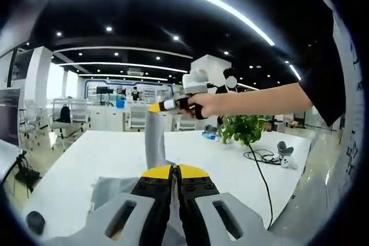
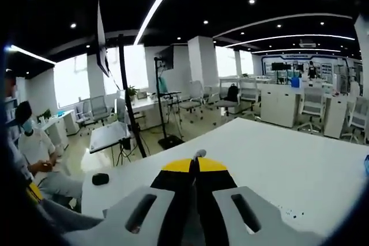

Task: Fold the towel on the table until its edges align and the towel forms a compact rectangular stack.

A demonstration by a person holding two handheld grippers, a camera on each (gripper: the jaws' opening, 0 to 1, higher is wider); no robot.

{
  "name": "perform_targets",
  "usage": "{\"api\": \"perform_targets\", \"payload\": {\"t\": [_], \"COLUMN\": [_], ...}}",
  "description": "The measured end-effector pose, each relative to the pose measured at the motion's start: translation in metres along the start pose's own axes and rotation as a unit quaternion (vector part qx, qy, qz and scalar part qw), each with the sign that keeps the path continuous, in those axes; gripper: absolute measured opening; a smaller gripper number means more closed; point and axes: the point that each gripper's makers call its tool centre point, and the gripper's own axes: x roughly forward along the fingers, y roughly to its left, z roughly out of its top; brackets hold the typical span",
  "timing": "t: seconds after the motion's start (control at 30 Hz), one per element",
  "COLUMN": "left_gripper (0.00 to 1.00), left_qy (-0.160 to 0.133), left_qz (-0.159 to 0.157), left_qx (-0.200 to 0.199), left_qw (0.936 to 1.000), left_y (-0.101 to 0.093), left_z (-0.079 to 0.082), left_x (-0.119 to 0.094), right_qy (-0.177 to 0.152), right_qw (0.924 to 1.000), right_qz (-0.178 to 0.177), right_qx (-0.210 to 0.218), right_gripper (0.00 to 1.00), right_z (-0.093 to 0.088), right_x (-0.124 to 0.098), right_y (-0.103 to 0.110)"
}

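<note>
Both tools are clamped on the grey towel [image 1: 154, 142] — the left tool [image 1: 174, 170] pinches it low over the white bench [image 1: 230, 168], jaws together. The right tool [image 1: 154, 107], seen from the left gripper view, holds a corner aloft — the cloth hangs taut between them; in its own view the right tool's [image 2: 195, 164] jaws are pressed together on a sliver of grey cloth.

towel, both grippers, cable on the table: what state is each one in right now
towel: grey, lifted off the table, hanging stretched between both grippers
left gripper: shut on the towel's lower end
right gripper: shut on the towel's upper corner, raised
black cable: lying loose on the table
</note>
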Motion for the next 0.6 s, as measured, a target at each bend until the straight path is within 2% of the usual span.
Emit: {"api": "perform_targets", "payload": {"t": [0.23,0.43,0.6], "left_gripper": [0.03,0.03,0.02], "left_qy": [0.011,0.014,0.013], "left_qz": [0.024,0.044,0.072], "left_qx": [-0.015,-0.03,-0.047], "left_qw": [0.9995,0.9985,0.9962], "left_y": [0.013,0.024,0.041], "left_z": [-0.014,-0.027,-0.035], "left_x": [-0.007,-0.014,-0.022], "right_qy": [0.008,0.015,0.028], "right_qw": [0.9999,0.9995,0.9992], "right_qz": [0.012,0.022,0.027], "right_qx": [0.005,0.015,0.008], "right_gripper": [0.0,0.0,0.0], "right_z": [-0.006,-0.022,-0.033], "right_x": [0.017,0.036,0.05], "right_y": [0.009,0.019,0.03]}}
